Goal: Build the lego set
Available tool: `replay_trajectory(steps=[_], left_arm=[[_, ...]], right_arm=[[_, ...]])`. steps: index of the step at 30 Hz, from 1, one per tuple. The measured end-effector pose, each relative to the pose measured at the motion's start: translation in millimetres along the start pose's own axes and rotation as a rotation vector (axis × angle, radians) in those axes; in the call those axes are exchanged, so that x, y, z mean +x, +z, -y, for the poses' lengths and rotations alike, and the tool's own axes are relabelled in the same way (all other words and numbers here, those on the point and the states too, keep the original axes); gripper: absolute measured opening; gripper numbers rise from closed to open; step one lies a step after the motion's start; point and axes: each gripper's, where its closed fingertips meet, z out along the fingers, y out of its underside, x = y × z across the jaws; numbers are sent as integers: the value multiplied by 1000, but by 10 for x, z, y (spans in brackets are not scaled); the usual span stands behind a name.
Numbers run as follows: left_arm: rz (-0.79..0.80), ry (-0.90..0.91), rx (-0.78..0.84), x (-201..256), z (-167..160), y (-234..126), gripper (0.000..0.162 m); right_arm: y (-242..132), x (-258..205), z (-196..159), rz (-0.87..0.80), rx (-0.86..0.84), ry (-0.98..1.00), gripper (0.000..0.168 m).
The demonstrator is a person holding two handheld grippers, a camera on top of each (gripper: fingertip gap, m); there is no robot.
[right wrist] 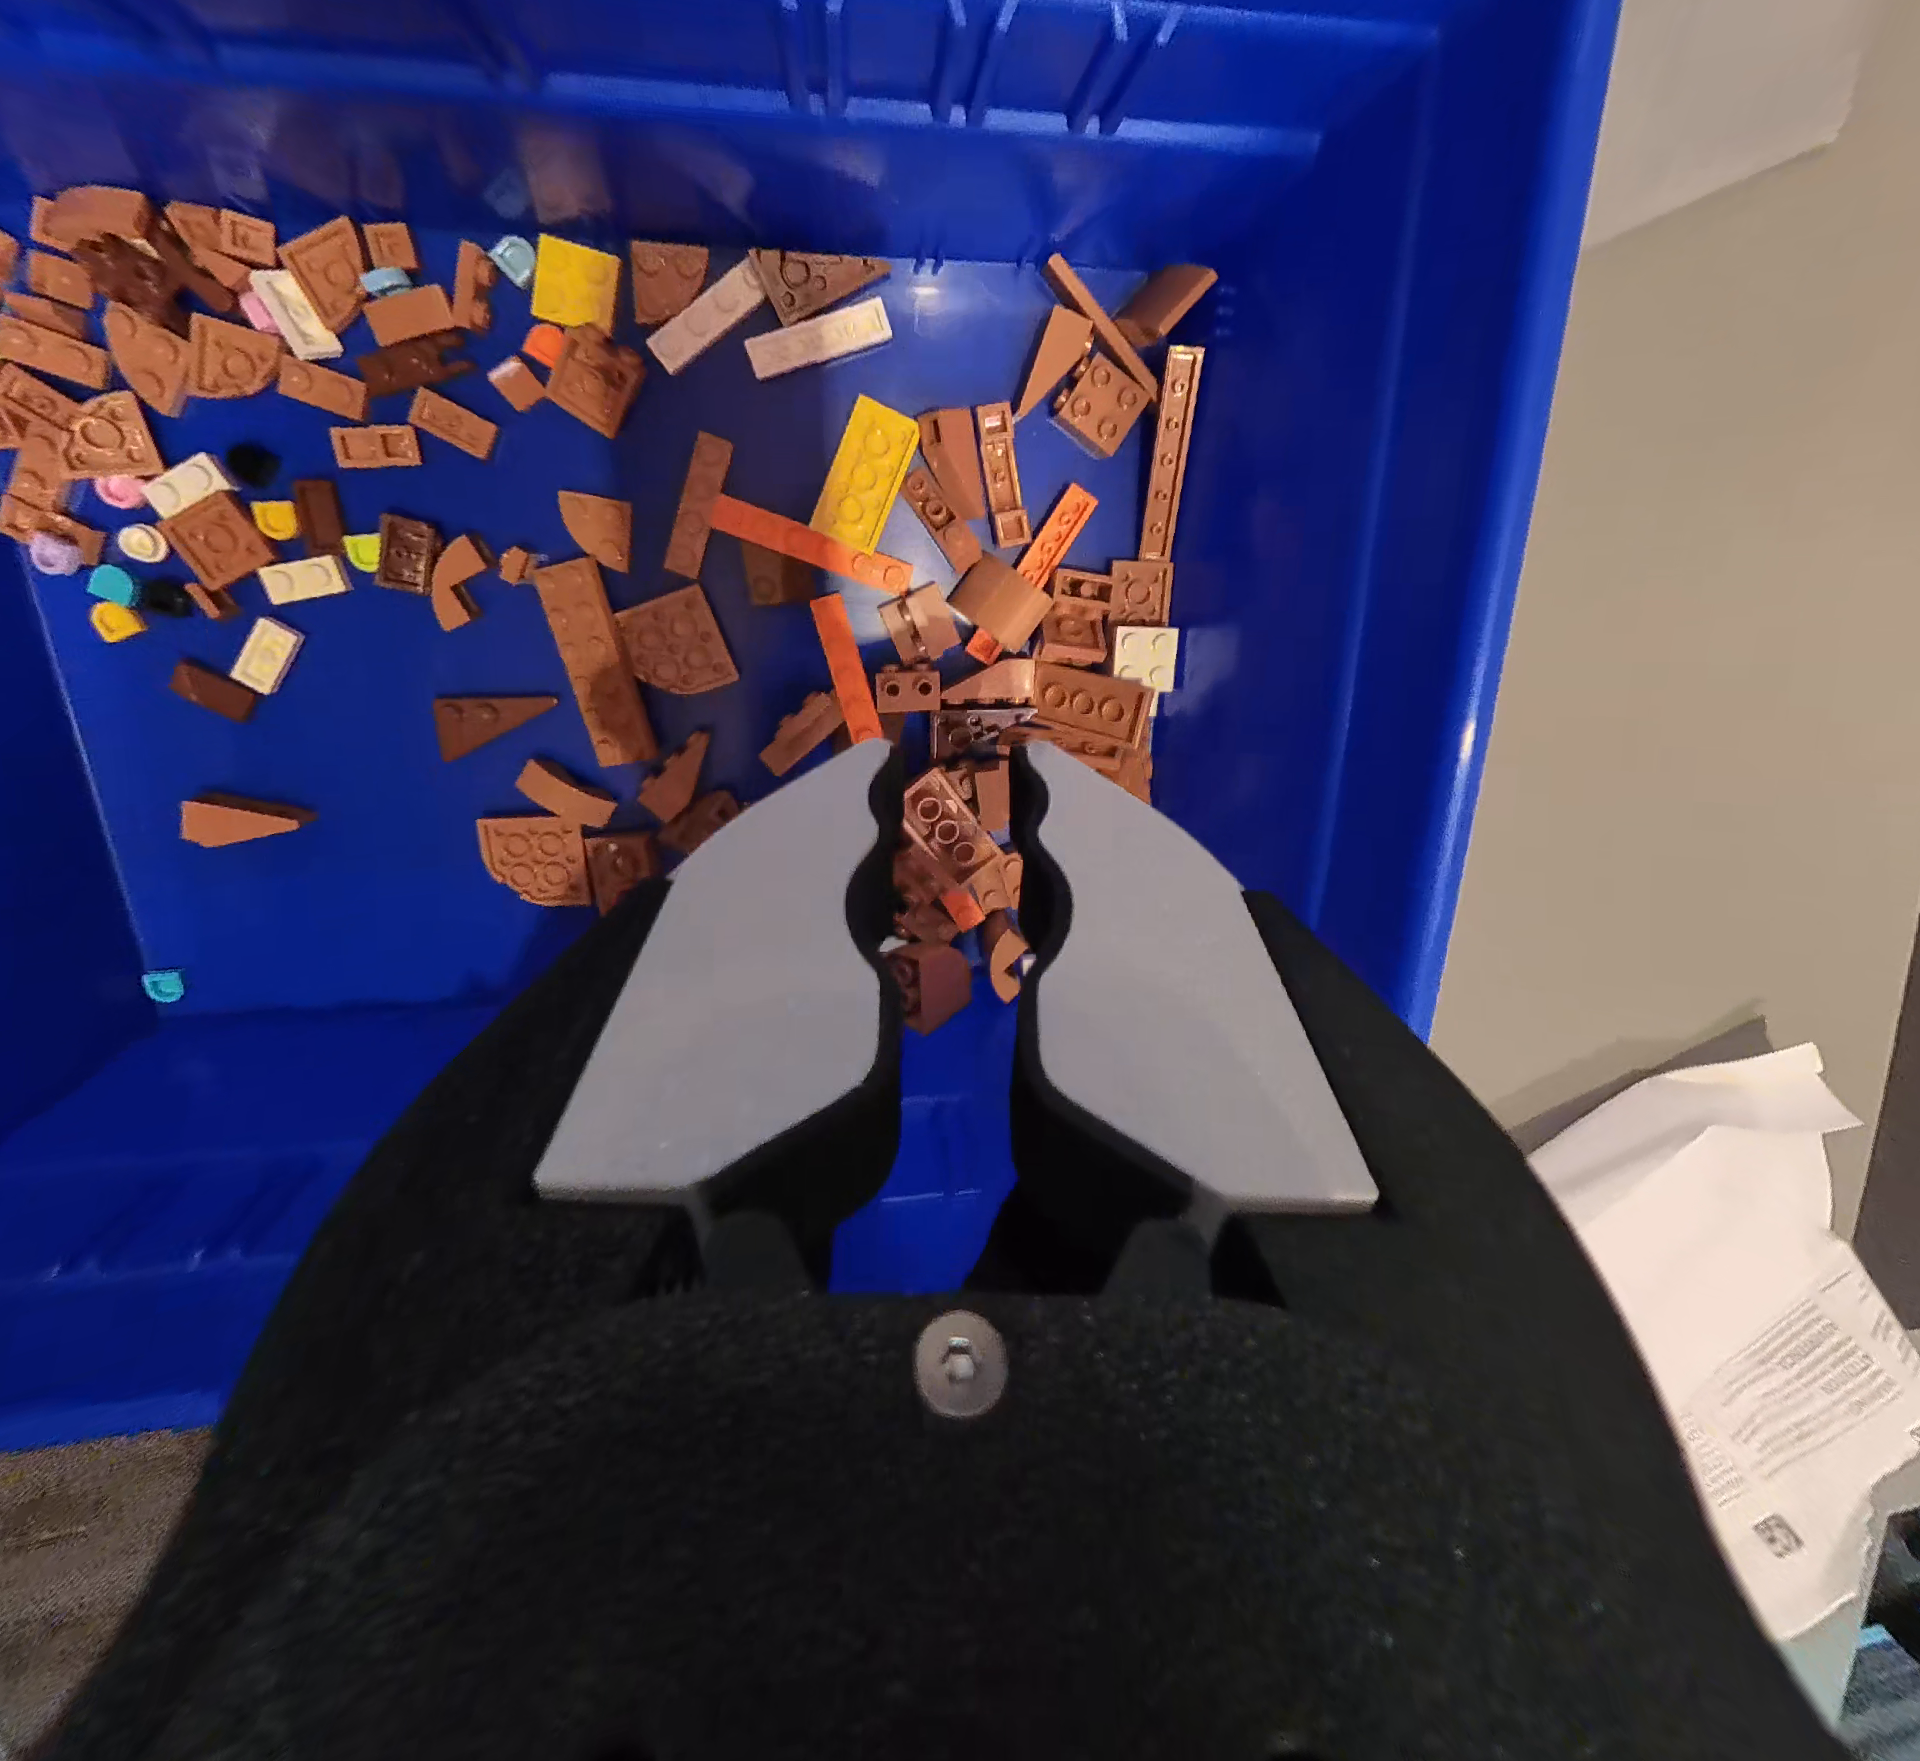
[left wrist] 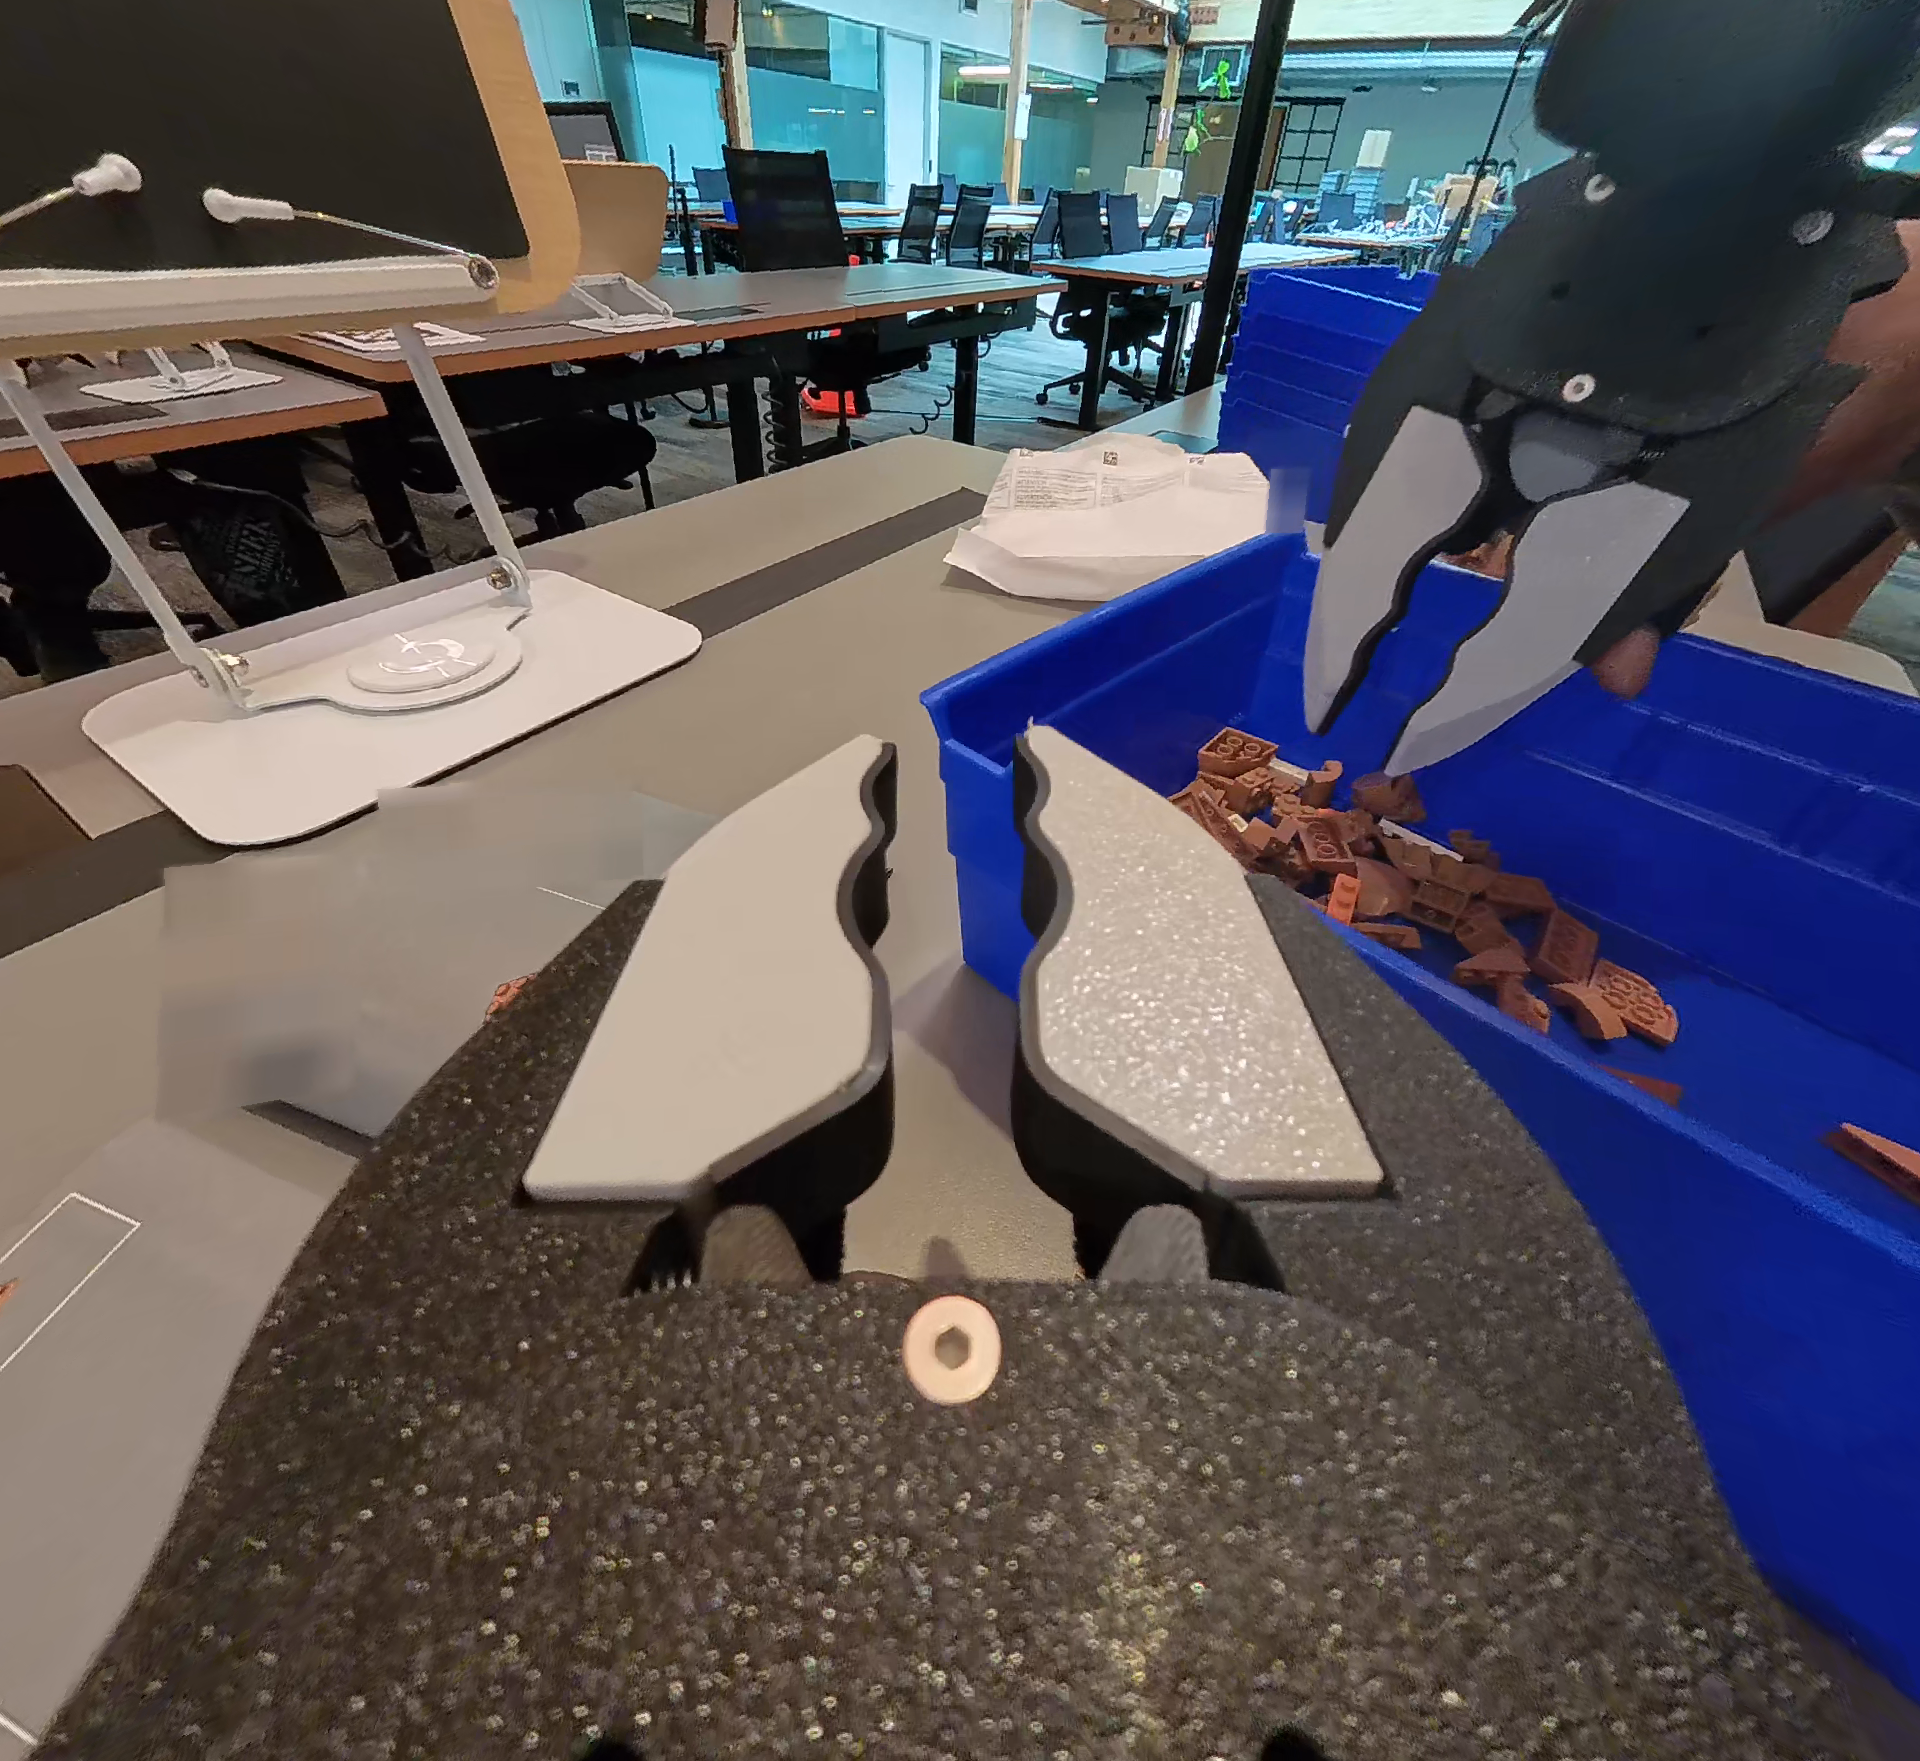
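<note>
Lego pieces (right wrist: 665, 641) in a bin (right wrist: 1382, 568) on the table (left wrist: 790, 651).
Crumpled paper (left wrist: 1112, 506) lies behind the bin; a stand (left wrist: 395, 672) sits to its left.

Grey table (left wrist: 790, 631): blue bin (left wrist: 1766, 1296), white stand (left wrist: 395, 672), crumpled paper (left wrist: 1112, 506).

Blue bin (right wrist: 1382, 464) cut off at the left edge, brown bricks (right wrist: 940, 838) partly hidden behind gripper fingers (right wrist: 758, 973), crumpled paper (right wrist: 1766, 1348) running off right, tabletop patch (left wrist: 416, 922) blurred.

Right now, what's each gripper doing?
Left gripper: open, empty, over the table beside the bin.
Right gripper: open, holding nothing, tips down among the bricks in the bin.
</note>
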Motion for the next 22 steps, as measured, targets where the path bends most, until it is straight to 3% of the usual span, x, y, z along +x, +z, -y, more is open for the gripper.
replay_trajectory(steps=[13,22], left_arm=[[0,-3,-12,-10,-44,16,21],[-1,-2,-16,-7,-55,23,21]], right_arm=[[39,-6,-35,17,-14,-18,19],[273,-330,265,146,-7,-122,19]])
